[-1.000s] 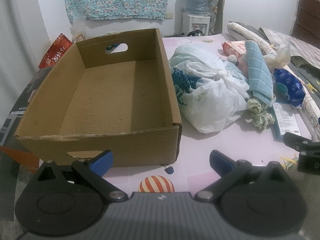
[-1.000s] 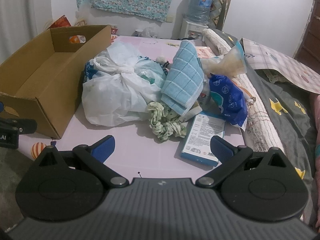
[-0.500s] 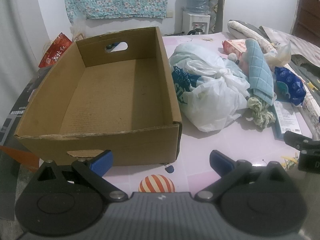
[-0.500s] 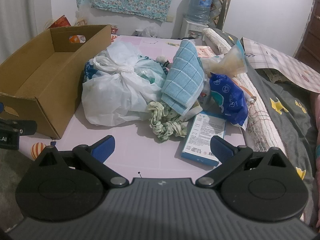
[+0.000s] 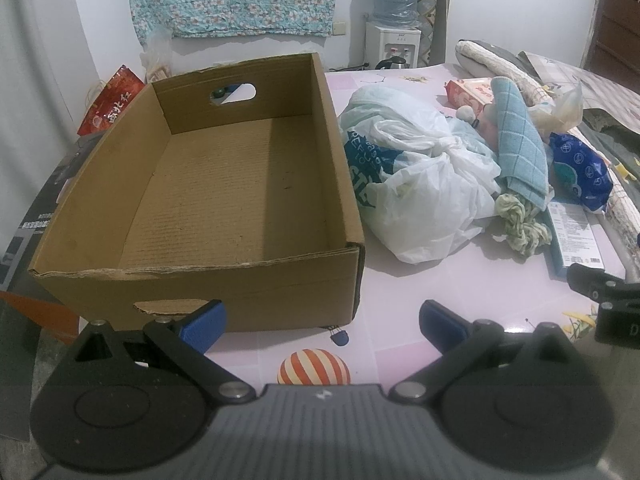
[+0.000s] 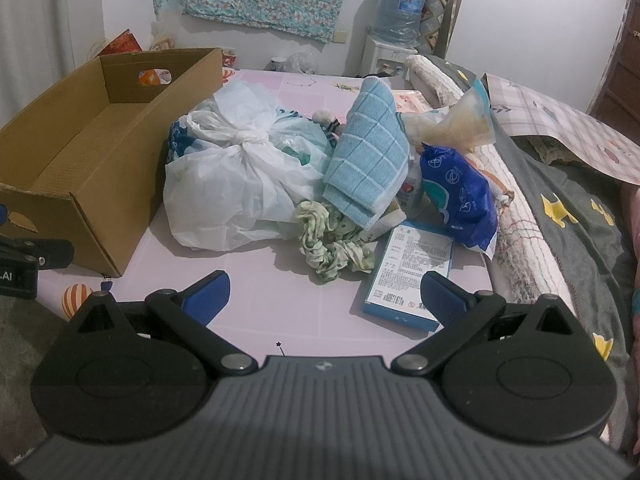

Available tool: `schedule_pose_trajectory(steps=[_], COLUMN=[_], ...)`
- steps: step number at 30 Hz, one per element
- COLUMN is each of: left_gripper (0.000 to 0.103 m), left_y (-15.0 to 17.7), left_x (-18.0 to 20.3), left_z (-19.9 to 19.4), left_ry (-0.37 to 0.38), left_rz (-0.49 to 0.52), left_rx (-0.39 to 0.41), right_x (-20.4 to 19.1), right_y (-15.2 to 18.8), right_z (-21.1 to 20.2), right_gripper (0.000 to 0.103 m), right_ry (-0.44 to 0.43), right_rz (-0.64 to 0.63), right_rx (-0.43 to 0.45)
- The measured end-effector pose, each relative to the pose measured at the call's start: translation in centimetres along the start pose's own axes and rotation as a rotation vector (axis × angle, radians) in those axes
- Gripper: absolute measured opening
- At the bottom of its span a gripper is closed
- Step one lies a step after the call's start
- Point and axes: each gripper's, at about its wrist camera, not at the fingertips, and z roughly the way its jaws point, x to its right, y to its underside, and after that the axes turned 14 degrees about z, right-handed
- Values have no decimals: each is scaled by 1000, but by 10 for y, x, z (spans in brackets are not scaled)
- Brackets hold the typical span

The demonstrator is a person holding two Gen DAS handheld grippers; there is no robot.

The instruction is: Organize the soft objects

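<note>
- Left of the pile, empty cardboard box (image 5: 224,184) sits ready as bin.
- Left gripper (image 5: 322,320), right gripper (image 6: 325,294): both spread, holding nothing.
- Green scrunchie (image 6: 334,246) nearest, likely first pick.

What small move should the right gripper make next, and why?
Probably ease the right gripper forward toward the green scrunchie: its jaws are open and empty, the scrunchie is the nearest loose soft item, and the cardboard box holds nothing yet.

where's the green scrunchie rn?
The green scrunchie lies on the pink tabletop in the right wrist view, just ahead of centre, at the near edge of the pile: below the blue checked towel, between the white plastic bag and the blue-and-white box.
</note>
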Motion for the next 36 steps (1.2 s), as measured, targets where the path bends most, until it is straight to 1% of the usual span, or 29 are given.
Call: schedule_pose_trajectory(steps=[21,25,30,33,36], left_gripper=[103,103,103,103,103], left_y=[2,1,-5,-12,-22], left_x=[-1,0,12,25,41], left_z=[2,1,-9,-15,-22], left_ry=[-6,-4,2,12,27], left_rz=[-6,2,61,116,177], left_rx=[-15,-8,46,81,121], right_x=[-1,0,11,29,53], right_y=[0,1,7,9,10], right_z=[0,0,2,1,-3], right_gripper=[102,102,102,102,102], right_ry=[0,3,21,39,31], right_rz=[-2,1,39,85,154], right_rx=[-2,0,9,20,44])
